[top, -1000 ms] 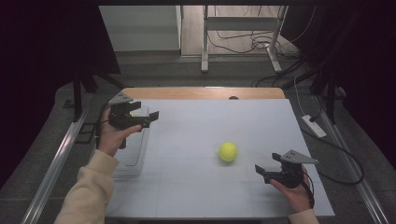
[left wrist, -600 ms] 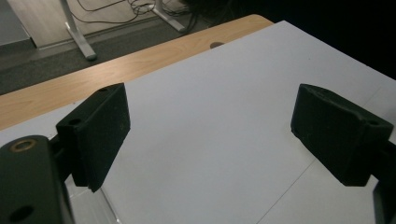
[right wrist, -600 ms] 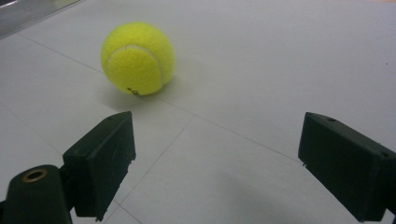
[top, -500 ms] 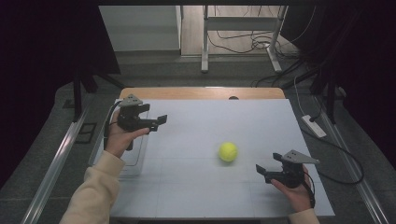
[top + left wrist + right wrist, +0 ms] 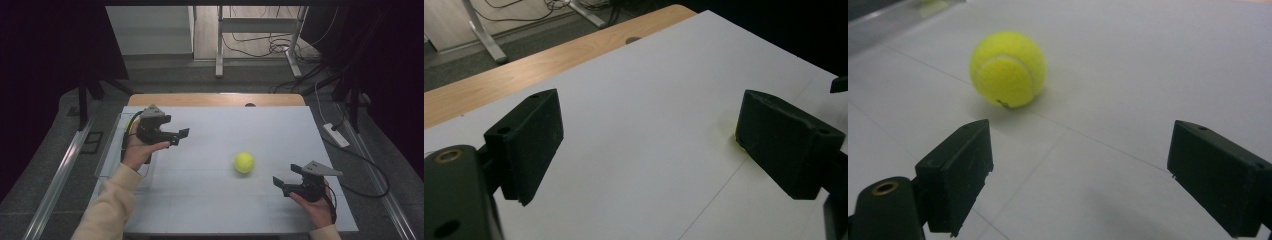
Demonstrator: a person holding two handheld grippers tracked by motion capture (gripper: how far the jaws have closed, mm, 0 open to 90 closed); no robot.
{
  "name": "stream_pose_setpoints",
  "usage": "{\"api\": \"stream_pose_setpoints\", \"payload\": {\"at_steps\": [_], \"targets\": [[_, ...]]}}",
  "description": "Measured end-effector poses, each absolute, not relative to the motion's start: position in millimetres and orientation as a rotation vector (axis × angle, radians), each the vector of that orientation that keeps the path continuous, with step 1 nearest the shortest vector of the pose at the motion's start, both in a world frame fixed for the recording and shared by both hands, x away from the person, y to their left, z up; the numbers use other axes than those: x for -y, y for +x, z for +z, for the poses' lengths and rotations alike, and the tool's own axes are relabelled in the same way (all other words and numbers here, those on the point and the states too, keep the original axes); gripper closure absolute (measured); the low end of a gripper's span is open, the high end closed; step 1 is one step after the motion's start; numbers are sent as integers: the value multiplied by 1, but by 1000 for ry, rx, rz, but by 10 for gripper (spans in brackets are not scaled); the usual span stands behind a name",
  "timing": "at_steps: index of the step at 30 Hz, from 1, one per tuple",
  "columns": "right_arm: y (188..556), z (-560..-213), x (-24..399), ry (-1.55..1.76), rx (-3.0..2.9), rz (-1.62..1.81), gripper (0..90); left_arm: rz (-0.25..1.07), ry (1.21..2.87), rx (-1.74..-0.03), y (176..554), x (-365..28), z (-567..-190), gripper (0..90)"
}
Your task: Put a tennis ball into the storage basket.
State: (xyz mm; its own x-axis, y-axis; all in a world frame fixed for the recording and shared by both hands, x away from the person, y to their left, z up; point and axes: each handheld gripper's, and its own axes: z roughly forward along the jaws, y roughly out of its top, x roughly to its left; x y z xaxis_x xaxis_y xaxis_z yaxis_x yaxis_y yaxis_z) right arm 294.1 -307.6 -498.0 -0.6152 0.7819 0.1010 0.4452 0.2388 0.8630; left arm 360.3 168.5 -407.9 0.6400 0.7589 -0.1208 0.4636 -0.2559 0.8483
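A yellow tennis ball [image 5: 244,162] [image 5: 1008,69] rests on the white table top [image 5: 225,125], right of centre. My left gripper [image 5: 180,136] hovers over the table's left part, pointing right toward the ball and well short of it. Its jaws stand open with nothing between them [image 5: 649,115]; a sliver of the yellow ball [image 5: 736,140] peeks past the right jaw. My right gripper [image 5: 279,184] is held near the front right corner, pointing left, open and empty [image 5: 1080,145]. The ball lies a short way ahead of it, toward its left jaw.
A clear shallow tray [image 5: 107,150] sits at the table's left edge, under my left forearm. A wooden strip [image 5: 215,99] runs along the far edge. A white power strip [image 5: 336,135] and cables lie on the floor to the right.
My left hand has moved right, from above the tray out over the white table, toward the ball. The right hand and the ball have stayed put.
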Motion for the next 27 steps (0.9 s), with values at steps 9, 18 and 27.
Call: {"api": "stream_pose_setpoints", "payload": {"at_steps": [9,18,27], "targets": [[292,-498,309,1132,-2160,1314,112,369,1927,-932,360,-155,-409,129],[294,-499,308,1126,-2166,1307,112,357,1942,-922,360,-149,-414,130],[294,-500,309,1123,-2168,1304,112,338,1963,-912,362,-141,-417,129]]}}
